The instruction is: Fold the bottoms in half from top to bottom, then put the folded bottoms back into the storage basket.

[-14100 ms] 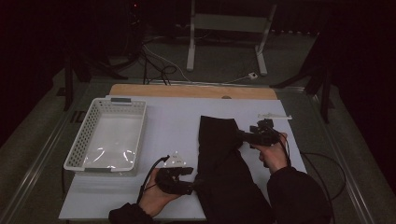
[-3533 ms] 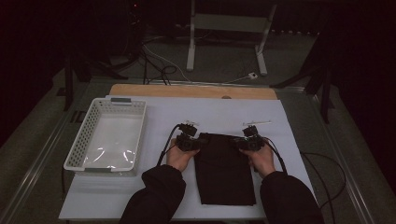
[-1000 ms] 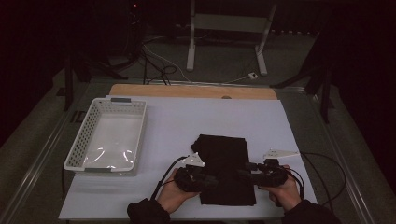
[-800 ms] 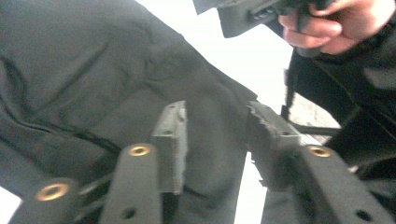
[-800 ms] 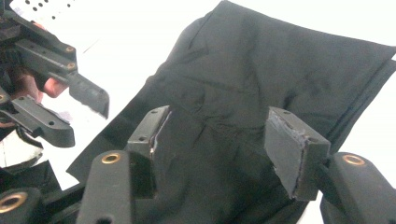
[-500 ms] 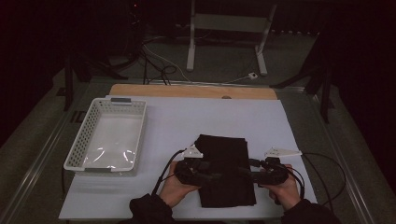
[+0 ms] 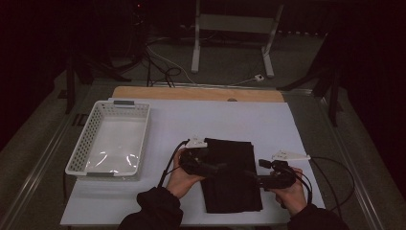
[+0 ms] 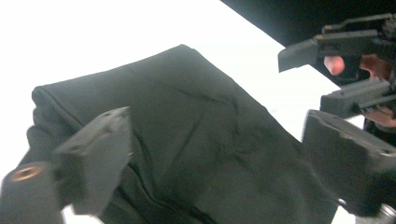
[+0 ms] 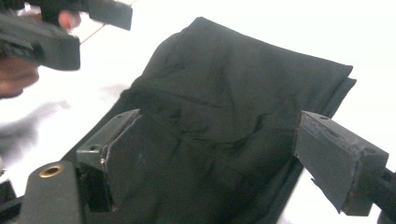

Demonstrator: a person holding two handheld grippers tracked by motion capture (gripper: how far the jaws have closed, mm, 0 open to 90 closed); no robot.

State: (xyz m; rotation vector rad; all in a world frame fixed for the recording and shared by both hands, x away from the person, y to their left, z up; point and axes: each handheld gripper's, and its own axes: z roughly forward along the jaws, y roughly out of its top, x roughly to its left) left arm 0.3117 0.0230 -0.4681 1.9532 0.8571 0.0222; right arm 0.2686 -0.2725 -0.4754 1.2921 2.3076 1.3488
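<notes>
A folded black cloth, perhaps a pair of trousers or a similar garment, lies flat on the white table cover, toward the near edge and right of centre, with the person's two hands on either side of it. The left gripper reaches in over the cloth's left edge, and its jaws have just been opening; in the left gripper view they stand spread wide, one black jaw low on the left and the other at the right edge, with the dark fabric lying below and between them but not pinched. The right gripper comes in from the cloth's right edge, and its jaws have also just been opening; in the right gripper view they stand well apart over the creased fabric, the pads pressing on nothing. Each gripper view catches the other gripper farther off, at the far side of the cloth. The cloth shows a rounded fold along one end and layered edges along one side. To the left, well apart from the cloth, a white slatted plastic basket sits on the table cover.
</notes>
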